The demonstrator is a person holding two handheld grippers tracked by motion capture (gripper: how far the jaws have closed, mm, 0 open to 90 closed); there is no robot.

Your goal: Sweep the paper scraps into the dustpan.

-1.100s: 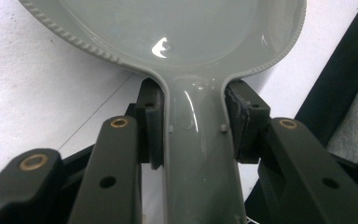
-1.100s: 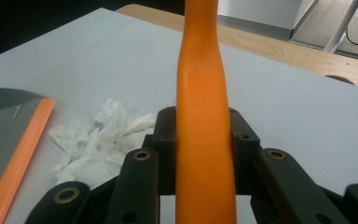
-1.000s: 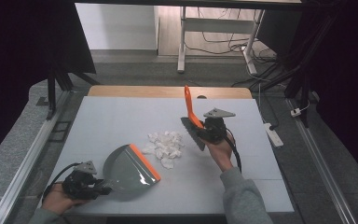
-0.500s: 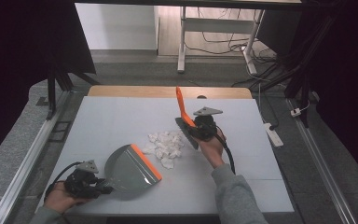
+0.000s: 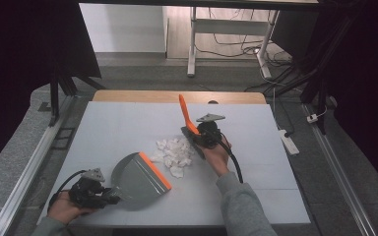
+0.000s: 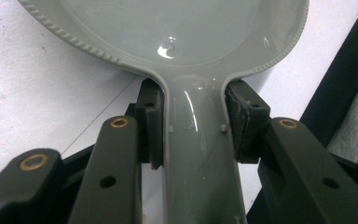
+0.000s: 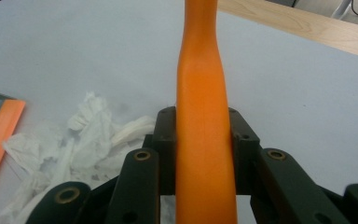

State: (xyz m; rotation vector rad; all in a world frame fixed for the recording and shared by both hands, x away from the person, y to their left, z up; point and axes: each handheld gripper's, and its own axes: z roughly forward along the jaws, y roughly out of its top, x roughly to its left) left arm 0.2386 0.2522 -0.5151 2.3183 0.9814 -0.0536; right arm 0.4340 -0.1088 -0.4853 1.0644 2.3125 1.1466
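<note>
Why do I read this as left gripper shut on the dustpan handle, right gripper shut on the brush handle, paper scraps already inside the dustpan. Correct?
One thing is off: the scraps are not in the dustpan. The high view shows them on the table, just beyond its orange lip. The rest holds: the left gripper is shut on the dustpan handle, the right gripper on the brush handle.

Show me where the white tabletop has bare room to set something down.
Bare: the far-left stretch of the white tabletop and its right side past the right gripper. Crowded: between the grey dustpan with orange lip, the crumpled white paper scraps and the orange-handled brush.
</note>
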